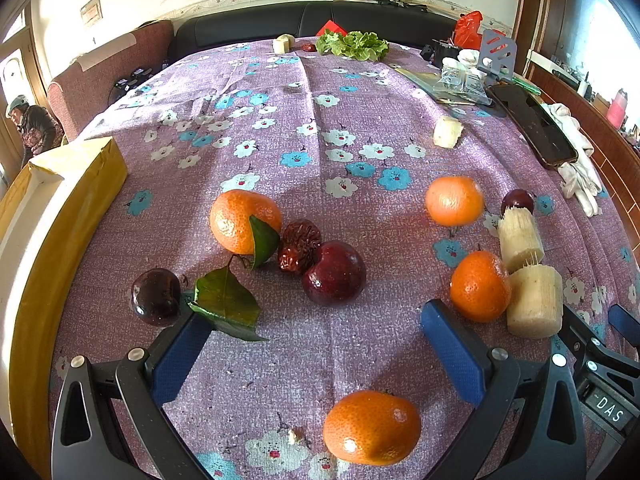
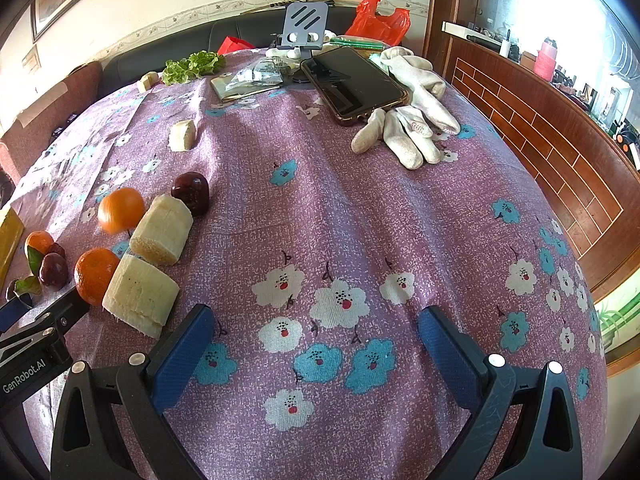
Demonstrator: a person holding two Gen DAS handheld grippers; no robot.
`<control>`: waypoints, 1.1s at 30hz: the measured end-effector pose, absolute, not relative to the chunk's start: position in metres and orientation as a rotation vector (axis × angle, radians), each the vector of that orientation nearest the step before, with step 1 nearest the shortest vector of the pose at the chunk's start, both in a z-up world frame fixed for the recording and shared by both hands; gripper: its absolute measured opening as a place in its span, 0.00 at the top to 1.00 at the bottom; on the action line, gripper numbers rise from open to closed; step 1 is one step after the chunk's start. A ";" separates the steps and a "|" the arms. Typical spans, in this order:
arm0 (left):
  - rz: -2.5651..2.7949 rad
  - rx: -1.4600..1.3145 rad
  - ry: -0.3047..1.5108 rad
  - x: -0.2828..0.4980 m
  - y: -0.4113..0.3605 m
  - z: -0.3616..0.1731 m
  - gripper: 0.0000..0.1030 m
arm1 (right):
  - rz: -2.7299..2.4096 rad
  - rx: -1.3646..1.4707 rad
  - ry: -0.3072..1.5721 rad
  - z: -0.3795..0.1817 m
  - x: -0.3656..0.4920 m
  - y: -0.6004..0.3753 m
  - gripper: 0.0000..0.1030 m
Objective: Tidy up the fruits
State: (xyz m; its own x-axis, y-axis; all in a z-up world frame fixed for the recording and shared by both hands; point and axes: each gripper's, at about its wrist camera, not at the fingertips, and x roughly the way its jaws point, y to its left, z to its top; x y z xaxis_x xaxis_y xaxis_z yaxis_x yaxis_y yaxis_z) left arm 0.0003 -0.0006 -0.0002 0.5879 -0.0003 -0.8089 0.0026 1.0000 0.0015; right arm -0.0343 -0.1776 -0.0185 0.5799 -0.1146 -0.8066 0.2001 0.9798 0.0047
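Note:
My left gripper (image 1: 316, 322) is open over the purple flowered cloth (image 1: 304, 128). An orange (image 1: 372, 427) lies between its fingers near the camera. Ahead lie a dark red plum (image 1: 334, 273), a wrinkled date (image 1: 299, 245), a leafy orange (image 1: 243, 221) and a dark cherry (image 1: 156, 297) by the left finger. Right of it are two oranges (image 1: 479, 286) (image 1: 454, 201) and pale sugarcane pieces (image 1: 534, 301). My right gripper (image 2: 316, 320) is open over bare cloth; the sugarcane pieces (image 2: 140, 294) and oranges (image 2: 96, 275) lie to its left. The left gripper's finger (image 2: 24, 320) shows at that view's left edge.
A yellow box (image 1: 76, 168) sits at the left table edge. At the far right lie a phone (image 2: 354, 82), white gloves (image 2: 408, 128), a phone stand (image 2: 304, 26) and plastic packets (image 2: 256, 76). Lettuce (image 1: 352, 44) and more cane pieces (image 1: 447, 132) lie farther back. A person (image 1: 34, 126) stands at the doorway.

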 end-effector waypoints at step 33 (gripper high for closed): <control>-0.053 0.032 0.971 0.000 0.000 0.000 0.00 | -0.185 0.100 0.935 -0.019 -0.034 -0.178 0.00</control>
